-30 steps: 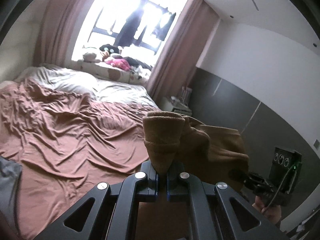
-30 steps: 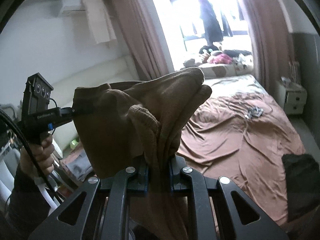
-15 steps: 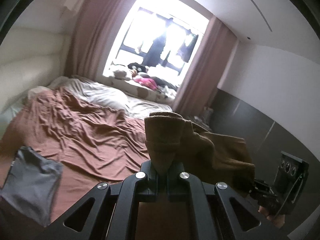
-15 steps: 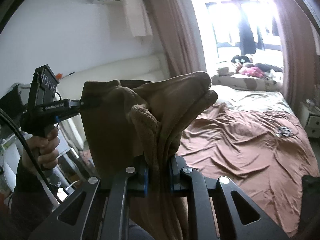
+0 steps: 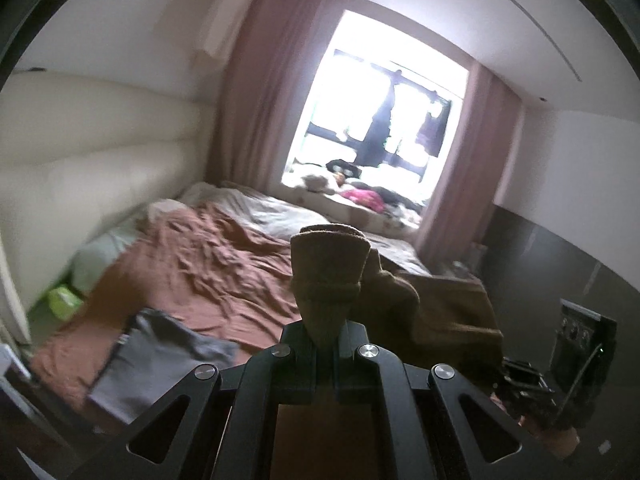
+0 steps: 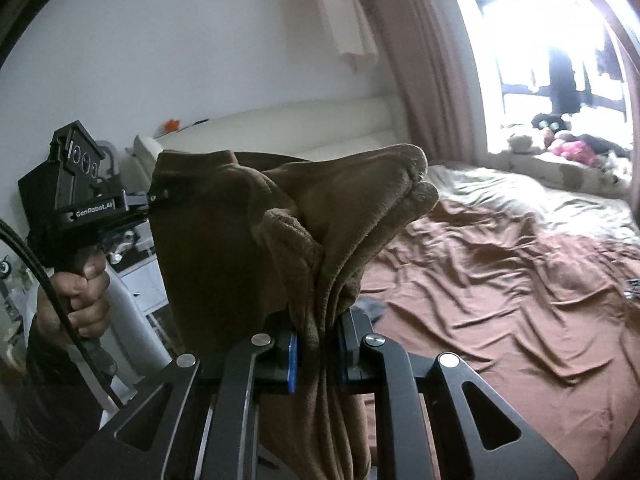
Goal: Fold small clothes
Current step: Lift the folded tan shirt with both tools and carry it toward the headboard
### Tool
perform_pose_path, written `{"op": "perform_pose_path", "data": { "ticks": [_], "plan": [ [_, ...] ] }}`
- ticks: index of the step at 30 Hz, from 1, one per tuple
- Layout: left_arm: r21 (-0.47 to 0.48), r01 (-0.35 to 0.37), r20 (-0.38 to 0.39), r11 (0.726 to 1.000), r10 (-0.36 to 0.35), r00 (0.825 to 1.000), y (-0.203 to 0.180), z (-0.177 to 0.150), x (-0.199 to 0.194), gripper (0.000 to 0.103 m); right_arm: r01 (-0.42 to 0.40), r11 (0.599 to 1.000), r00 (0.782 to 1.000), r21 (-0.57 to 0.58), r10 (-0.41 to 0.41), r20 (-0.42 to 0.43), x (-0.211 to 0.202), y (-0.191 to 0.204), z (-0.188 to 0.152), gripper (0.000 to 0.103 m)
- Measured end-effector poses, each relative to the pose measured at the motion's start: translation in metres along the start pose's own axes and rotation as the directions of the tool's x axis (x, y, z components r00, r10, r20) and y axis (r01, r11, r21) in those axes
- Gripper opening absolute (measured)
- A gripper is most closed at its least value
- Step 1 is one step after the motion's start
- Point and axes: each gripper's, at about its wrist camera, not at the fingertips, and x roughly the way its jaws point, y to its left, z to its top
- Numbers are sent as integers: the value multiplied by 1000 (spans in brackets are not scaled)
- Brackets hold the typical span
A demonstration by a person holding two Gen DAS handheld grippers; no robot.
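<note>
A: Starting at the left of the right wrist view, what do you see?

B: A hand (image 6: 78, 300) wrapped round the grip of the left gripper (image 6: 160, 196), cable trailing down. Its tips are pinched on the top corner of the brown fleece garment (image 6: 224, 240), which hangs in the air from there.

A: And moving right?

B: The cloth stretches across to the right gripper (image 6: 316, 344). Both jaws are clamped on a thick bunch of that same fleece, and folded plush lobes stick up above the fingers. Behind and to the right lies the bed (image 6: 500, 280) with its wrinkled brown sheet, then the bright window (image 6: 560, 60).

A: The other camera, same order?

B: On the left, the cream headboard (image 5: 80, 168), something green (image 5: 64, 300) low beside the bed, and a grey garment (image 5: 160, 356) lying flat on the brown sheet near its close edge. In the middle, the left gripper (image 5: 326, 332) is closed tight on a narrow fold of the brown fleece garment (image 5: 328, 272), which flares out above the tips. The cloth then runs off to the right, held above the bed, to where the right gripper's body (image 5: 576, 356) shows at the lower edge.
</note>
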Motion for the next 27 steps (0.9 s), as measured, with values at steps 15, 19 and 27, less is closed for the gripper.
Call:
{"op": "perform_pose_path", "data": {
  "ticks": [15, 19, 27],
  "plan": [
    [8, -185, 84, 983, 183, 979, 141, -7, -3, 5, -152, 985, 984, -78, 143, -111, 126, -24, -8, 11],
    [-7, -219, 71, 976, 219, 973, 169, -8, 1, 5, -198, 977, 972, -84, 185, -147, 158, -35, -10, 11],
    [-46, -268, 40, 962, 270, 962, 211, -15, 15, 5, -267, 961, 947, -67, 249, -202, 206, -66, -17, 11]
  ]
}}
